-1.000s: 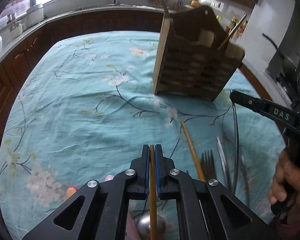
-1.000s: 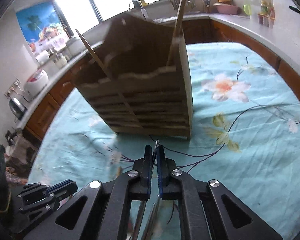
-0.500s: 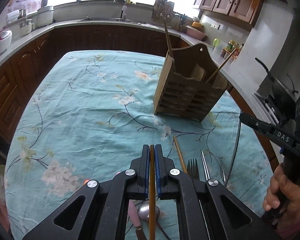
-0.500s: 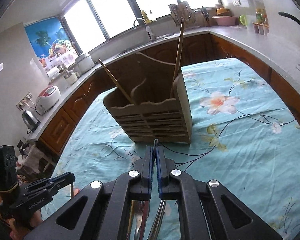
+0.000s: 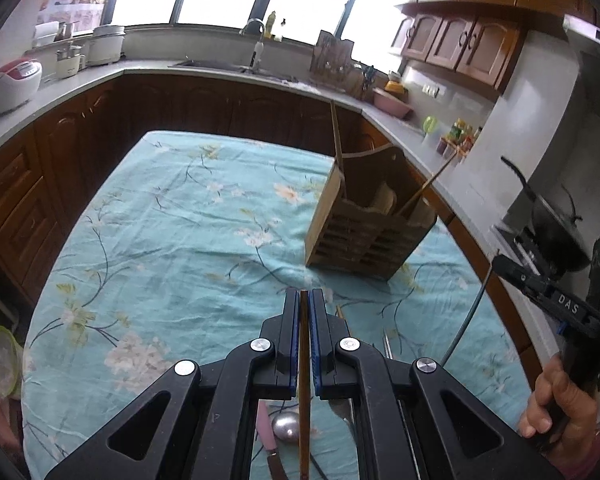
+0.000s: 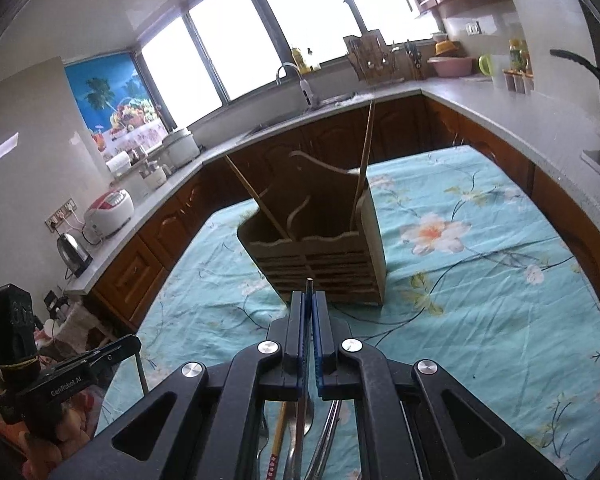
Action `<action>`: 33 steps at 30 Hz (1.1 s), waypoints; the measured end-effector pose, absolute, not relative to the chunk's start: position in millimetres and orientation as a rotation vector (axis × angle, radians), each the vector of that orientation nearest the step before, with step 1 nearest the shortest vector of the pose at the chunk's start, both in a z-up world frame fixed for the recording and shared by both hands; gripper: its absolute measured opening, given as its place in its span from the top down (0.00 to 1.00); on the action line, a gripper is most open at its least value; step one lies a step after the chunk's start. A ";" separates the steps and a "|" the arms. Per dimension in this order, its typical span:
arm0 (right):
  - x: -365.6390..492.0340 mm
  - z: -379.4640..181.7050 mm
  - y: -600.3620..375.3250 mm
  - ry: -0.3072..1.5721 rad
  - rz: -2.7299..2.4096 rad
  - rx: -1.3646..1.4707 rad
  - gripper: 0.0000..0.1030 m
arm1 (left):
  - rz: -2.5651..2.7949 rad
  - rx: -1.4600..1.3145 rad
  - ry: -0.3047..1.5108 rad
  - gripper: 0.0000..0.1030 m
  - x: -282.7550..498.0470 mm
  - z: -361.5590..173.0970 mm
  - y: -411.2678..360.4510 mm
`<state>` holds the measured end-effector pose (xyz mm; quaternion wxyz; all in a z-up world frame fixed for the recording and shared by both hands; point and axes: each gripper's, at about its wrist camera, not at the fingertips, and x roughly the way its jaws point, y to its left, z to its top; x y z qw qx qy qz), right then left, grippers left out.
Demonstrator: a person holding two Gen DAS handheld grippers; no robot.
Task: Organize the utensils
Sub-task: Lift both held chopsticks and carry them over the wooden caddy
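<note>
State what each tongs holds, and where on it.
Left tongs: a wooden chopstick, gripped near its top end. Right tongs: a thin metal utensil, near its tip.

wooden caddy [image 5: 364,236] upright on cloth, two chopsticks [image 6: 363,164] inside

we see: floral cloth [image 5: 188,240] on the table | rice cooker [image 6: 110,212], kettle [image 6: 74,254] on counter | faucet [image 5: 256,42] | pink bowl [image 5: 392,106]

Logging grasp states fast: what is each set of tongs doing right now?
Left tongs: closed on a wooden chopstick.
Right tongs: closed on a thin metal utensil; which kind cannot be told.
</note>
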<state>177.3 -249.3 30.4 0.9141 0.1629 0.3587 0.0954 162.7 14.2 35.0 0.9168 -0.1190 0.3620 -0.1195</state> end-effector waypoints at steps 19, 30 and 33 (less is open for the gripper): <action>168.5 60.6 -256.0 0.642 0.201 0.343 0.97 | -0.250 -0.313 0.616 0.97 145.9 70.0 32.9; 169.9 76.8 -262.3 0.585 0.198 0.353 0.97 | -0.259 -0.333 0.531 0.97 153.3 86.4 34.6; 172.7 84.1 -265.3 0.561 0.196 0.356 0.97 | -0.264 -0.343 0.497 0.97 158.8 92.8 35.5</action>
